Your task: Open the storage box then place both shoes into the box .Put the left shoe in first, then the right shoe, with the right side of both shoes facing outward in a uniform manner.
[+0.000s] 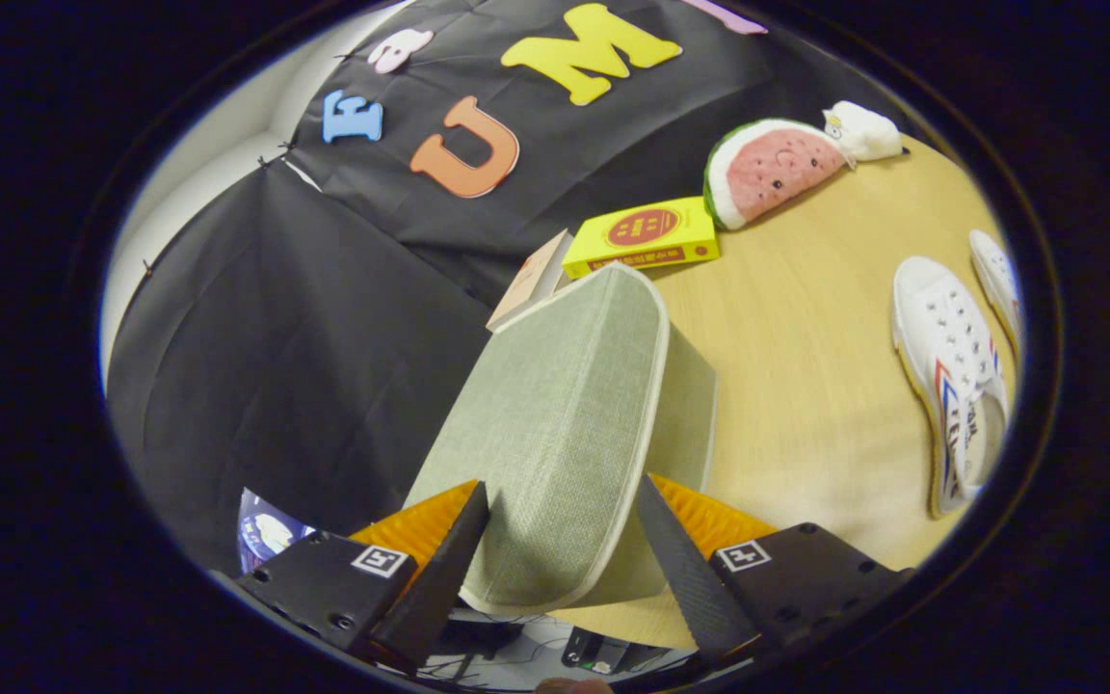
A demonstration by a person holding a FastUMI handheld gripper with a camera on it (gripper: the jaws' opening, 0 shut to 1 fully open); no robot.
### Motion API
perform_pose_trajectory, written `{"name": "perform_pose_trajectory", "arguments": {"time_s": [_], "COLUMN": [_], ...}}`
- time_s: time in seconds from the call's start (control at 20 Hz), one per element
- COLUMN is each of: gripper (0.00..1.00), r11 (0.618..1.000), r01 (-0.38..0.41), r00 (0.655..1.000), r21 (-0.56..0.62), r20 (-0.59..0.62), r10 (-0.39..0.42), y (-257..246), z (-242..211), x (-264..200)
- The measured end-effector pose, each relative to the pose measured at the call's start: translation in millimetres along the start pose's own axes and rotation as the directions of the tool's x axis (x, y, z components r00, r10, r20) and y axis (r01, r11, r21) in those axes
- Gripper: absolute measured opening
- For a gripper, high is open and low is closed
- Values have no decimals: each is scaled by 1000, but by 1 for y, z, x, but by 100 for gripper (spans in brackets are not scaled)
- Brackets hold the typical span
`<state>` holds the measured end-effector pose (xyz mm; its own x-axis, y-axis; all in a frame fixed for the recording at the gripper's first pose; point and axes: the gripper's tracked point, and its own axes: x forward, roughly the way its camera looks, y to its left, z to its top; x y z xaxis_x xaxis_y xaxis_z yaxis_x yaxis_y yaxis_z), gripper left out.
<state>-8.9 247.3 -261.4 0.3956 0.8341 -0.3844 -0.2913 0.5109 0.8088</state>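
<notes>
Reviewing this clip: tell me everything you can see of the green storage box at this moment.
The storage box is a pale green fabric-covered box with cream piping along its edges and rounded corners. Its woven top panel looks like the lid; whether it is lifted, I cannot tell. It stands on the wooden table, its near end between the fingers of the gripper, which are spread to either side without clearly pressing on it. A yellow carton lies just beyond it.

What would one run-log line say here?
gripper: open, fingers astride grey-green fabric storage box | lid closed | two white canvas shoes on wooden table
</notes>
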Motion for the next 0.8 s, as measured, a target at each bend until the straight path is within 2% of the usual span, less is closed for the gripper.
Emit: {"name": "perform_pose_trajectory", "arguments": {"time_s": [0.15, 0.4, 0.6, 0.8], "gripper": [100, 97, 81, 38], "r11": [996, 986, 986, 994], "r01": [-41, -65, -55, -21], "r00": [999, 996, 998, 1000], "r21": [79, 151, 160, 109], "r20": [-24, -45, -34, -14], "r10": [43, 73, 61, 23], "y": [3, 6, 4, 5], "z": [-2, 5, 10, 17], "x": [8, 3, -15, -26]}}
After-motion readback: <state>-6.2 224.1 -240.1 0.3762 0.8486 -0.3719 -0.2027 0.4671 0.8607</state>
